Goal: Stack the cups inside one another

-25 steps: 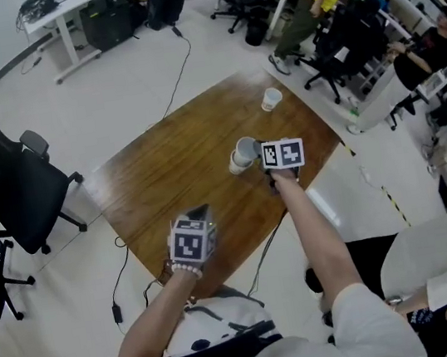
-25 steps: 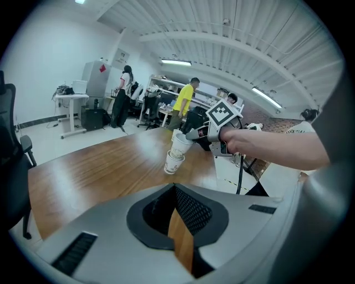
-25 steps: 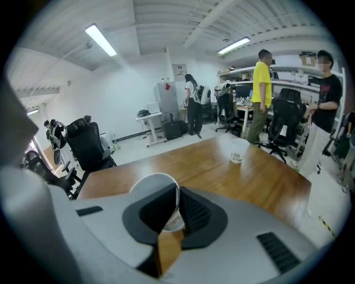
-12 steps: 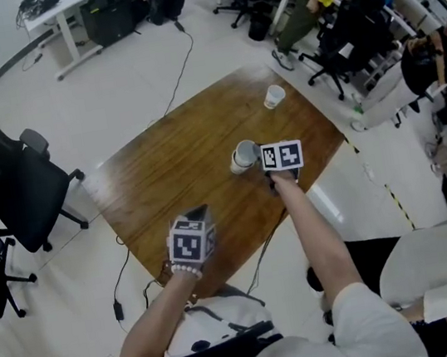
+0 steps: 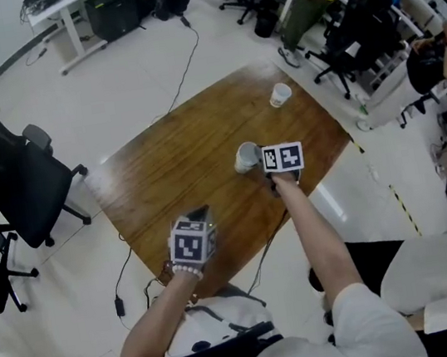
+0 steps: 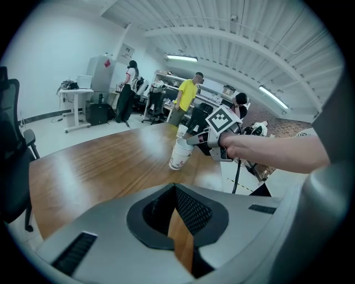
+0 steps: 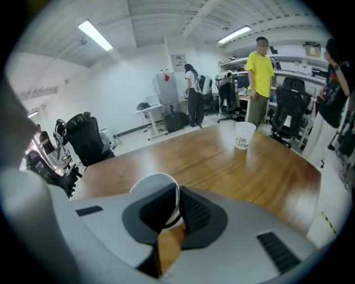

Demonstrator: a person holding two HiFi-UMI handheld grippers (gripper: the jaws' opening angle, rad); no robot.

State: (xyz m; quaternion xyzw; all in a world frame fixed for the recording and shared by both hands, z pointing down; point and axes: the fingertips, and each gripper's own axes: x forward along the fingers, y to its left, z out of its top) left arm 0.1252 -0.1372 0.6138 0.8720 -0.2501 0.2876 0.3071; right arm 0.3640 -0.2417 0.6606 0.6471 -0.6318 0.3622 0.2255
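Right gripper [image 7: 177, 195] clamps cup [image 7: 152, 186] by its rim over table [image 7: 222, 161]. Left gripper [image 6: 173, 191] closed, empty. Second cup [image 7: 244, 135] well apart.

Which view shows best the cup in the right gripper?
The left gripper view: the cup shows whole from the side. The right gripper view shows only its rim between the fingers; the head view shows it small from above.
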